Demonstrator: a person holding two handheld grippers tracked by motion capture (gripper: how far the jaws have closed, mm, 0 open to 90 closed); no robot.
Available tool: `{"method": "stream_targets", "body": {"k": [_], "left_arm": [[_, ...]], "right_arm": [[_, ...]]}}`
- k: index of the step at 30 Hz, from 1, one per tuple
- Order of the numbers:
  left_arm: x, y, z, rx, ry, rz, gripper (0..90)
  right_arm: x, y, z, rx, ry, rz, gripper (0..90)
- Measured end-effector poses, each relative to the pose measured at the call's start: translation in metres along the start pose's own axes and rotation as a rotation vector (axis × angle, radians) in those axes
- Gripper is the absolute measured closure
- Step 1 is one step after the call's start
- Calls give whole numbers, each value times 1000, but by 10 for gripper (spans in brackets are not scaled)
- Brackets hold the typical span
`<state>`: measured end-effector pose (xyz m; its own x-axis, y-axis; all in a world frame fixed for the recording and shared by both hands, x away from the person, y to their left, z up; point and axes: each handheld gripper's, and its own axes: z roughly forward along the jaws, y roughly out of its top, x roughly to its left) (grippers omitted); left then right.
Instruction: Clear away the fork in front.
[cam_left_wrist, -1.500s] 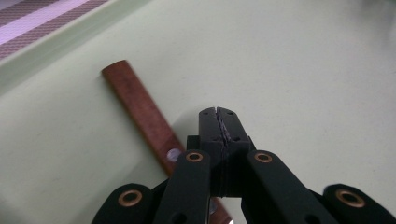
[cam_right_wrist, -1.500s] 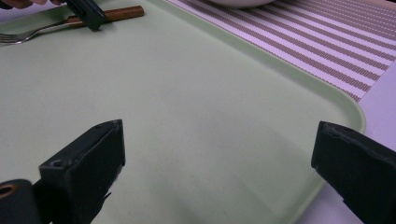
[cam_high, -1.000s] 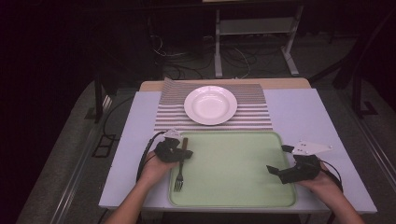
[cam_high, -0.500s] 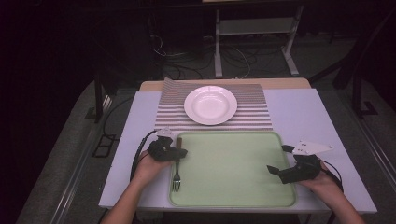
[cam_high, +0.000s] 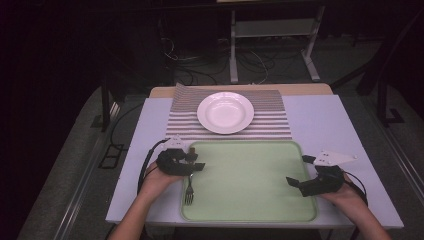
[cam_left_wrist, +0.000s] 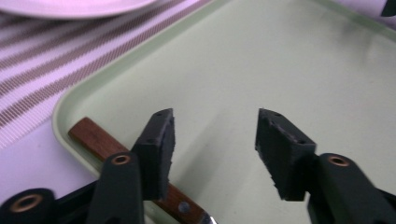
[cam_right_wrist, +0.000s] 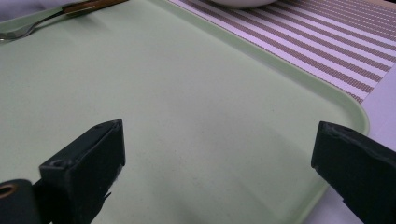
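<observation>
A fork (cam_high: 189, 189) with a wooden handle (cam_left_wrist: 93, 137) lies along the left edge of the pale green tray (cam_high: 250, 200), tines toward the near edge. My left gripper (cam_high: 196, 161) hovers open over the handle. In the left gripper view (cam_left_wrist: 215, 135) the handle runs under the left jaw, and bare tray shows between the jaws. My right gripper (cam_high: 299, 170) is open wide at the tray's right edge. The right gripper view (cam_right_wrist: 219, 149) shows nothing between its jaws, with the fork (cam_right_wrist: 28, 29) far across the tray.
A white plate (cam_high: 225, 112) sits on a brown-striped mat (cam_high: 270, 127) behind the tray. The tray rests on a lilac table top (cam_high: 320, 125). Cables trail from both grippers. Dark floor, cables and a metal stand lie beyond the table.
My left gripper drifted a little left, then came back right and nearer, over the fork handle. The fork and the right gripper have stayed put.
</observation>
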<state>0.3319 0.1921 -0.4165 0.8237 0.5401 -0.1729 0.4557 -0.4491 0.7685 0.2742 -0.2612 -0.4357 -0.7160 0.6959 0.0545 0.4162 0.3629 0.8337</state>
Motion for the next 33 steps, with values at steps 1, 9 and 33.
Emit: {"method": "stream_targets", "body": {"k": [1,9,33], "left_arm": [[-2,0,-3,-14,-1,8,433],[-15,-1,-18,-86,14,33,208],[-12,-20,-25,-70,51,27,0]], "right_arm": [[0,0,0,0,0,2,31],[0,1,-4,-8,6,11,30],[0,1,-7,-12,9,7,30]]}}
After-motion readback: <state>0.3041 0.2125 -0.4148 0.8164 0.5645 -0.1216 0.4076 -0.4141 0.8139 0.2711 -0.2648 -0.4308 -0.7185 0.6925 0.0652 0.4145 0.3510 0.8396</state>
